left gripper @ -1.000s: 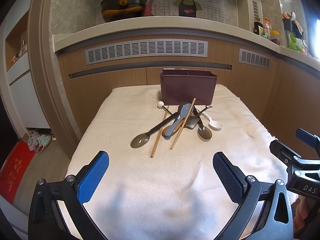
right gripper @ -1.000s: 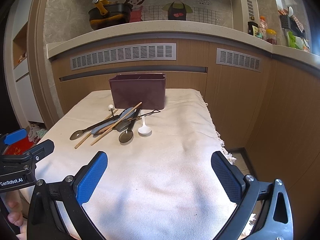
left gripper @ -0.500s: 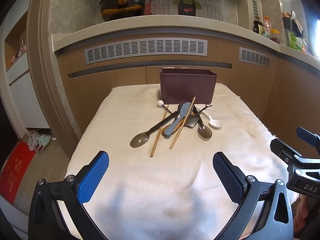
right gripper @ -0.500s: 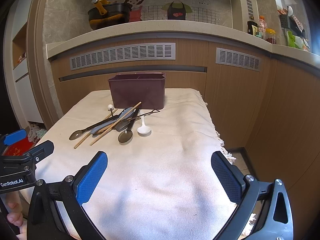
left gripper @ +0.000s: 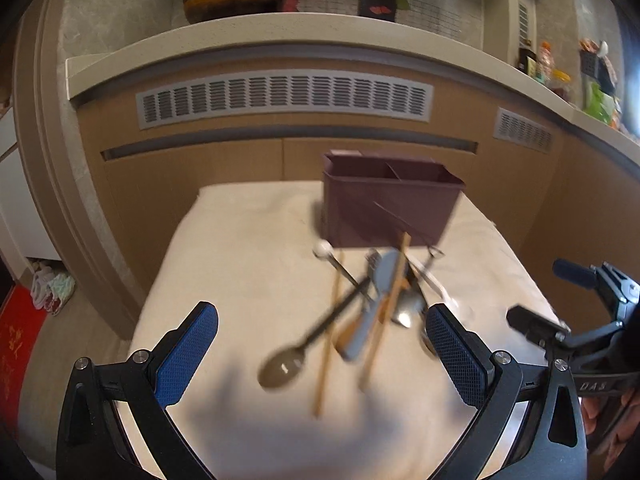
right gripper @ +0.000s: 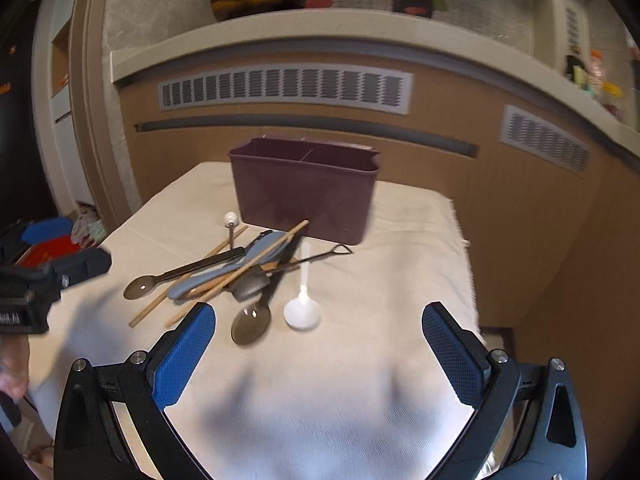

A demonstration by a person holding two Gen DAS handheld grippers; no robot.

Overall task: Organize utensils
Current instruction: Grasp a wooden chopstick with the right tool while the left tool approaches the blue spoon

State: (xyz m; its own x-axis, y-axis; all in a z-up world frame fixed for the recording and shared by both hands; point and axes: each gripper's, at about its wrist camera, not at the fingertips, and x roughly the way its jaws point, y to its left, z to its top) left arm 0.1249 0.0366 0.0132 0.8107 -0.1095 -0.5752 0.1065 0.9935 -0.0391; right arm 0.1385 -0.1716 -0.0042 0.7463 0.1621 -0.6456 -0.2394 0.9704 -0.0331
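Both grippers are wide open with nothing between the pads. The left gripper point(left gripper: 322, 354) points forward and down a bit, its blue pads point(left gripper: 186, 354) spread far apart on black arms. The right gripper point(right gripper: 319, 354) is posed pretty much the same, blue pads point(right gripper: 454, 354) splayed out. Each shows up at the edge of the other's camera, so they're side by side and apart. A bit of a hand point(right gripper: 12, 364) holds the left one's grip; fingers point(left gripper: 600, 412) show on the right one's.
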